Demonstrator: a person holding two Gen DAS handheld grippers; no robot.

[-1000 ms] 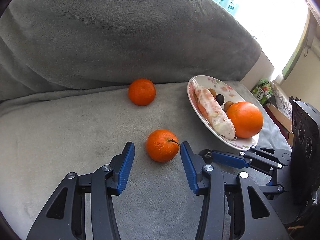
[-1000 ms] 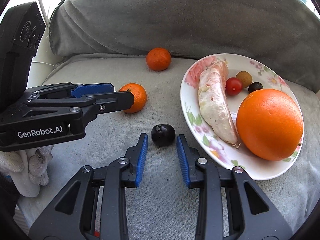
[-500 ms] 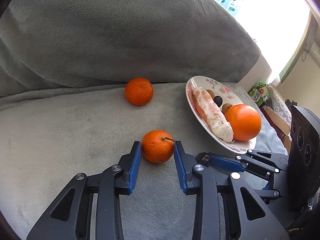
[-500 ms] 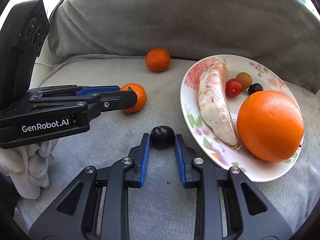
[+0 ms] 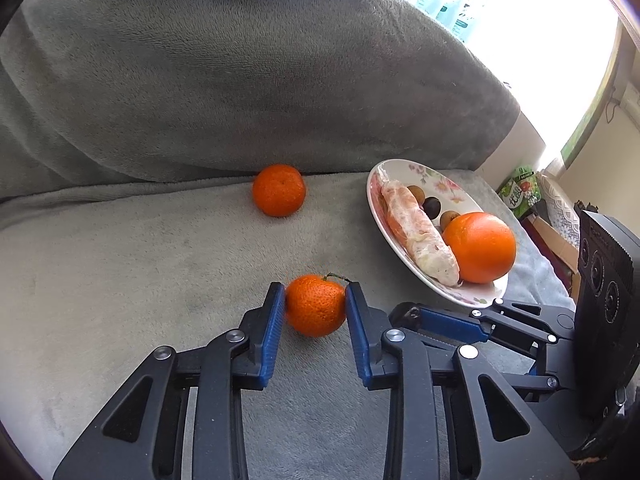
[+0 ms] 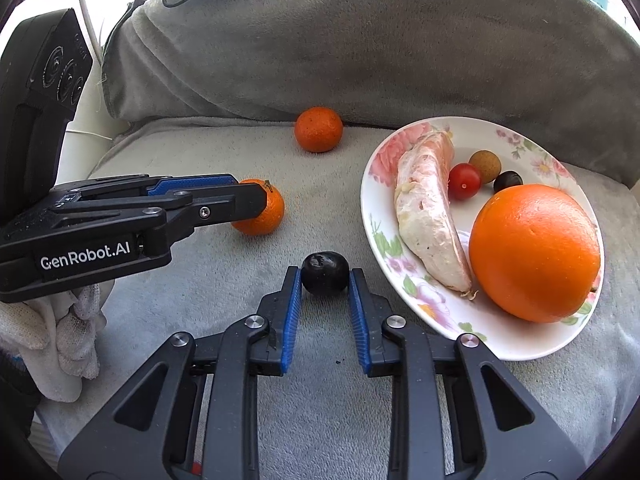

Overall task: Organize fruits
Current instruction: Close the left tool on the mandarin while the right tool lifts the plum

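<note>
Both jaws just closed: left gripper (image 5: pixel 315 307) pinching small stemmed orange mandarin (image 5: pixel 316 305), right gripper (image 6: pixel 325 280) pinching small dark round fruit (image 6: pixel 325 273); ready for lifting onto floral china plate (image 6: pixel 404 280)

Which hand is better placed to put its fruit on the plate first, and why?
Right. Its tool is shut on the dark plum right beside the plate. The left tool grips a mandarin farther from it.
</note>
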